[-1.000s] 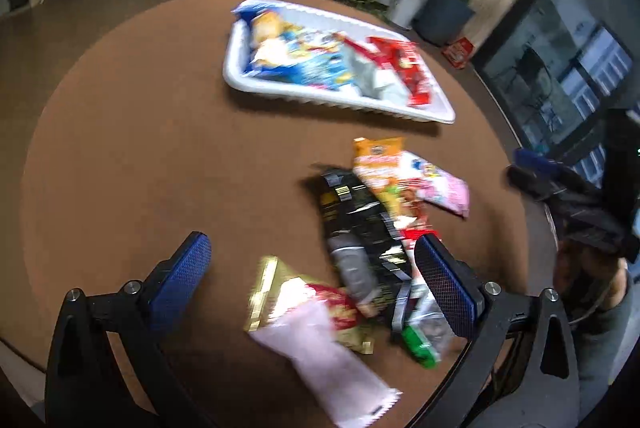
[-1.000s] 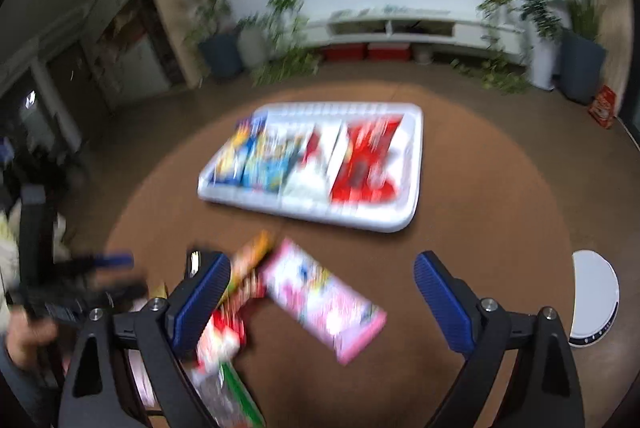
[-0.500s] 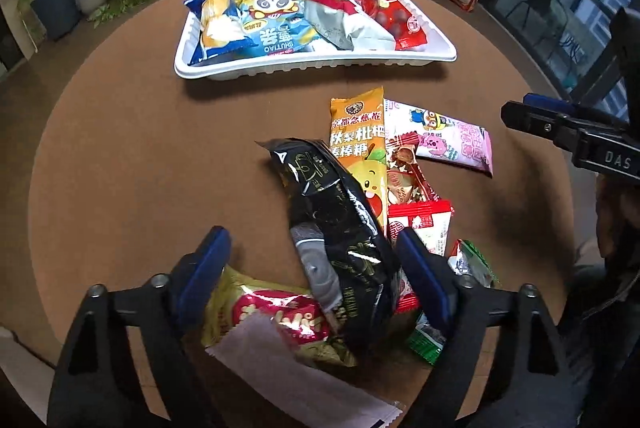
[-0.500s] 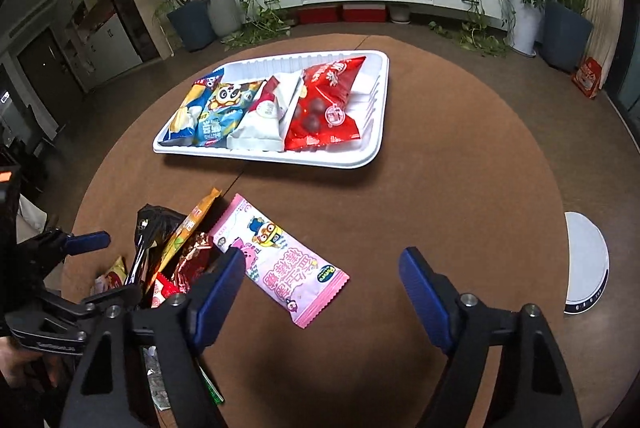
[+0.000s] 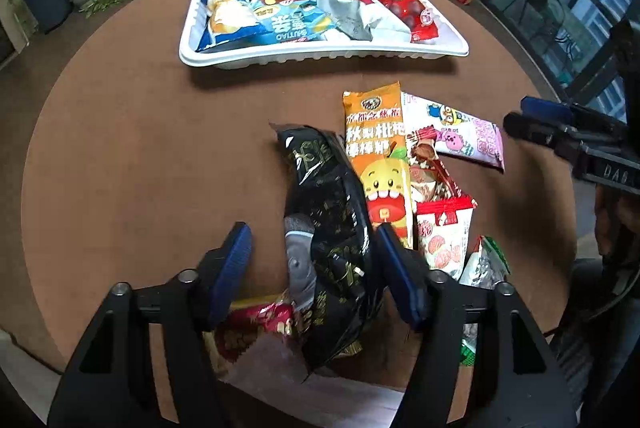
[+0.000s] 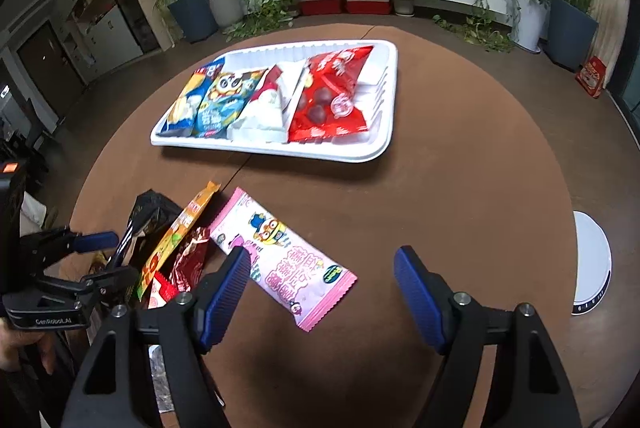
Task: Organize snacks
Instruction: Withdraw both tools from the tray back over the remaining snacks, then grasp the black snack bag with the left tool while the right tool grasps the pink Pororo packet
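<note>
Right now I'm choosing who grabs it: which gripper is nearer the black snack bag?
Left. The left gripper straddles the black snack bag; the right gripper hovers by the pink packet.

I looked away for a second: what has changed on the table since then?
The left gripper moved in over the black packet, fingers now straddling it, not shut. The right gripper stayed open above the pink packet. The tray and its snacks are unchanged.
</note>
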Motion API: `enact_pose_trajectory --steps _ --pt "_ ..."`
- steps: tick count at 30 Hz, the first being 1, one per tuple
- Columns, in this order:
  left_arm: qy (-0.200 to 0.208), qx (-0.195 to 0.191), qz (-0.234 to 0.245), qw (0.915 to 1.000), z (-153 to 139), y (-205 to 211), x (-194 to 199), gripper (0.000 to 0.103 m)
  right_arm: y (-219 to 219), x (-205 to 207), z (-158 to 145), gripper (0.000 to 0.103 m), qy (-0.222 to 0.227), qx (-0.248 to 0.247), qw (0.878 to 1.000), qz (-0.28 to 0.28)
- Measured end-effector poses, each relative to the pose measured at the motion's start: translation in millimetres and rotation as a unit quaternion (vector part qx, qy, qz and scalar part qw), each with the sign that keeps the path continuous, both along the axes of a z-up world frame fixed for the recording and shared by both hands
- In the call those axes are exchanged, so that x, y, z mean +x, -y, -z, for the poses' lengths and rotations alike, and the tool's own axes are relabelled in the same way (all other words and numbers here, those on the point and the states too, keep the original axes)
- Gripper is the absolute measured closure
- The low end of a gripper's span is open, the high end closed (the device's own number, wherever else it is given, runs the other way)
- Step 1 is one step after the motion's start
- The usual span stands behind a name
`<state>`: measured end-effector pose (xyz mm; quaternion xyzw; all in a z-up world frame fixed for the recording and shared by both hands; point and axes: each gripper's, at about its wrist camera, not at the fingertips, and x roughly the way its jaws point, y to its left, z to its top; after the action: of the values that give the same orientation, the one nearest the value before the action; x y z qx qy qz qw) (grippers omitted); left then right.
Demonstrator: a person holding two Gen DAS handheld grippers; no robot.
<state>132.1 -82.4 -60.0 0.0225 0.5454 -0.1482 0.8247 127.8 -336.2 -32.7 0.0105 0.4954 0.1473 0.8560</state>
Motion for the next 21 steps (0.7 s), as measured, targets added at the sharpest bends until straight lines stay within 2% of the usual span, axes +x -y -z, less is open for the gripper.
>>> enact_pose_trajectory --steps 3,6,14,21 --pt "-0.009 0.004 0.011 0.9999 3 0 6 0.052 -7 -3 2 0.029 0.000 -0.010 1.000 -0.020" --pt "-0.018 0.011 0.020 0.9996 8 -2 10 0.052 -14 -7 3 0.029 0.003 -0.014 0.999 -0.042" --pt "-0.012 0.039 0.040 0.9984 11 2 16 0.052 -27 -19 9 0.029 0.010 -0.038 0.995 -0.089" --pt "-0.005 0.033 0.042 0.9986 12 -1 17 0.052 -42 -20 12 0.029 0.024 -0.063 0.988 -0.137"
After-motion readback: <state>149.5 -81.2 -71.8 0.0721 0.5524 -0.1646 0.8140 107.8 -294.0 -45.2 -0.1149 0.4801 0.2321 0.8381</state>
